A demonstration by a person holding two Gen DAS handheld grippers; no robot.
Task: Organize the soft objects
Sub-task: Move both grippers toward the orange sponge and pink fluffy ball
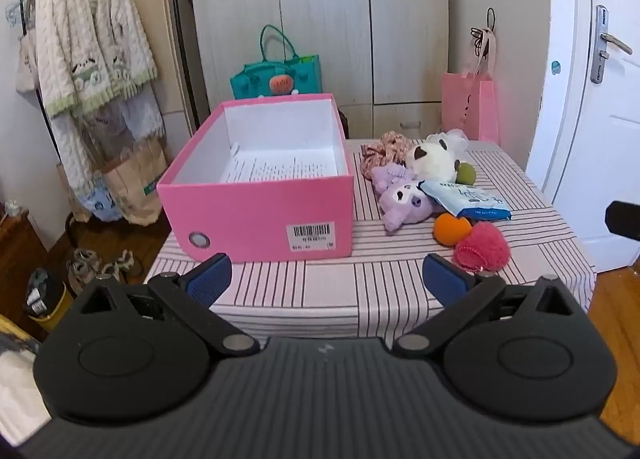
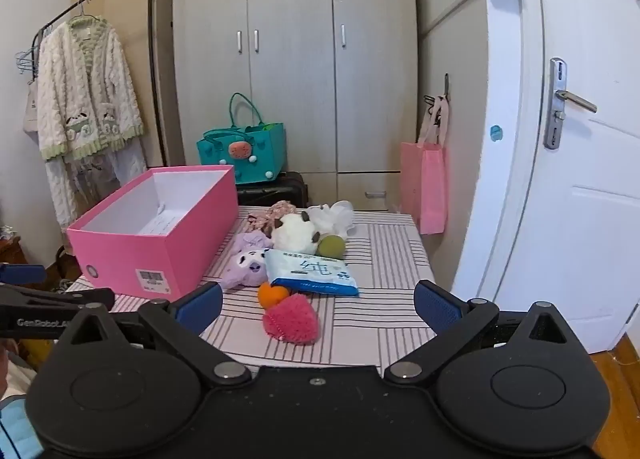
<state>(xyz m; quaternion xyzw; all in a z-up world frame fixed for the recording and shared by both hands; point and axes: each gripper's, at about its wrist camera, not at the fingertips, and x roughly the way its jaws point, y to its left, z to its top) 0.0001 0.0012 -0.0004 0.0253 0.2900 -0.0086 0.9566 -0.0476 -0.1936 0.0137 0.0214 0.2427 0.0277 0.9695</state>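
Your left gripper hangs over the near edge of the striped table, jaws spread wide with nothing between the blue pads. Your right gripper is the same: wide apart, holding nothing, its pads framing the red fluffy pom-pom from short of it.

In the left view the open pink box stands at 12 o'clock from the jaws, lid off, white inside. All it holds is a printed paper sheet lying flat on its floor; no soft thing is in it.

The soft things lie in a pile on the table at about 1 o'clock, just beside the box's right wall. At the back are a floral scrunchie and a white mesh puff. In front of those sits a white plush with a green ball touching its right side. A purple plush lies nearer you, a blue-and-white tissue pack leaning over it. An orange ball and the red pom-pom touch each other nearest you.

Beyond the table stand a teal bag at 12 o'clock and a pink bag at 2; what either holds is hidden
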